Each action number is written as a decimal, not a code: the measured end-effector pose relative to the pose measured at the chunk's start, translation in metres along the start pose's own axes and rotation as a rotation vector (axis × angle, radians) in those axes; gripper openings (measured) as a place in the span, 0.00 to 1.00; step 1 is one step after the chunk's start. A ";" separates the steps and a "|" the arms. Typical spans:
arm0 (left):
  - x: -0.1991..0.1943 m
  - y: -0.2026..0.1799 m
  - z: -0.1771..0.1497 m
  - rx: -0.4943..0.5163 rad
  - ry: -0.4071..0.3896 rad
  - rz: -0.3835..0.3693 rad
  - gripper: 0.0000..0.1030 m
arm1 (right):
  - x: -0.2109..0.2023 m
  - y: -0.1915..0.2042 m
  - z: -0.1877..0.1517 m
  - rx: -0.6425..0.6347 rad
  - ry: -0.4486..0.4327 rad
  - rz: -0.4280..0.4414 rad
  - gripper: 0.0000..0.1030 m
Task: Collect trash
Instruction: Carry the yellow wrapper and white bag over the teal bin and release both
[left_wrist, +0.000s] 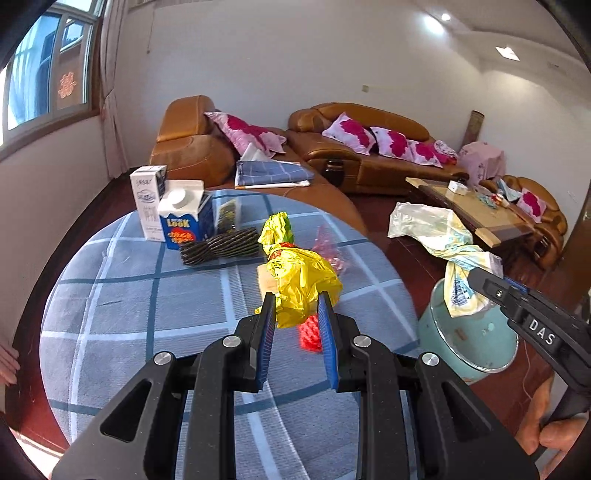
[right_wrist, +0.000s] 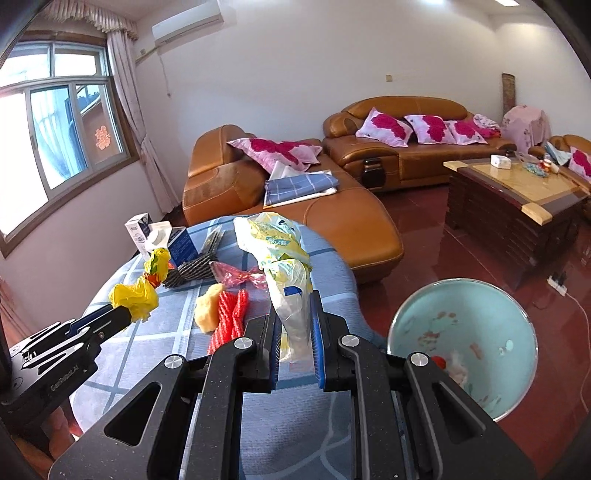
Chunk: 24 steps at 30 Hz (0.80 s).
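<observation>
Both tools grip trash above the table (left_wrist: 110, 295): left tool (left_wrist: 296, 301) clamps yellow bag (left_wrist: 303, 273), right tool (right_wrist: 294, 301) clamps white bag (right_wrist: 284, 258); carry each fully over the bin (right_wrist: 424, 325) rim before letting go.

left claw (left_wrist: 296, 308): clamped on yellow bag (left_wrist: 301, 277) above counter (left_wrist: 110, 314) | right claw (left_wrist: 480, 280): gripping pale bag (left_wrist: 436, 229) over teal bin (left_wrist: 476, 343)

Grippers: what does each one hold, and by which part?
Left gripper pinches the yellow bag at its lower end. Right gripper pinches the pale bag at its twisted lower end.
</observation>
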<state>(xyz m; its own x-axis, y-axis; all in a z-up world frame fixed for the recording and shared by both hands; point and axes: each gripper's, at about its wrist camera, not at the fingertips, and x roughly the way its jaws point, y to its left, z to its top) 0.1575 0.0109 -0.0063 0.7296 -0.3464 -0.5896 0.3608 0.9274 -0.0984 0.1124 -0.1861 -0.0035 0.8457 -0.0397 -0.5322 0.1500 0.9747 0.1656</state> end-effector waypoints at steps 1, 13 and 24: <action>0.000 -0.002 0.000 0.004 -0.001 -0.004 0.23 | -0.001 -0.001 0.000 0.002 -0.001 -0.003 0.15; 0.001 -0.045 0.001 0.097 0.001 -0.039 0.23 | -0.012 -0.031 -0.009 0.054 -0.011 -0.057 0.15; 0.002 -0.084 -0.001 0.177 -0.003 -0.092 0.23 | -0.029 -0.060 -0.014 0.093 -0.031 -0.106 0.15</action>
<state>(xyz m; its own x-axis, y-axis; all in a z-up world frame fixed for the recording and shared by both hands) 0.1285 -0.0679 -0.0001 0.6905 -0.4293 -0.5821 0.5222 0.8528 -0.0094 0.0719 -0.2400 -0.0097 0.8377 -0.1498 -0.5252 0.2852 0.9401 0.1867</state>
